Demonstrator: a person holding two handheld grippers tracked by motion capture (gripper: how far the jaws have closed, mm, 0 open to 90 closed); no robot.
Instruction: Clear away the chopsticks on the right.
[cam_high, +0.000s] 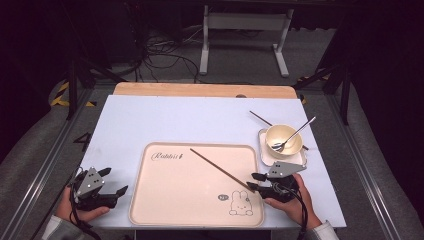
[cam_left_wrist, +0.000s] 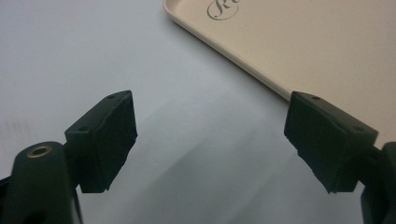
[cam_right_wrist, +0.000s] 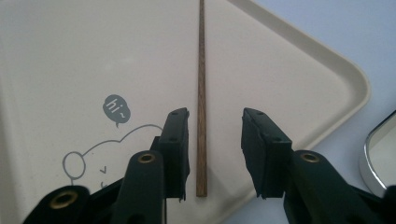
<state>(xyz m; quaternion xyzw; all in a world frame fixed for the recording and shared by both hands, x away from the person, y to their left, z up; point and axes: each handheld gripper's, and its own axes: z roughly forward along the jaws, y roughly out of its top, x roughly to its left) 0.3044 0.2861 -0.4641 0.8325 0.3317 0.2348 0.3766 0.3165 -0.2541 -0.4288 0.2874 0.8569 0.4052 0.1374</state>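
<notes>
In the right gripper view we lose the far end of the chopstick (cam_right_wrist: 201, 93) past the top edge, and the rabbit drawing (cam_right_wrist: 93, 158) on the tray (cam_right_wrist: 327, 60) sits partly behind our right tool (cam_right_wrist: 215, 154). A metal rim (cam_right_wrist: 376, 154) is cut by the right edge. In the left gripper view the tray's lettering (cam_left_wrist: 223, 8) runs off the top. From above, a second chopstick (cam_high: 261, 118) passes behind the bowl (cam_high: 283, 140); the lettering (cam_high: 167, 156) is too small to read for sure

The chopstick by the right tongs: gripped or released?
Released. The chopstick lies flat on the tray, gaps separating it from both pads of the right tongs.
</notes>
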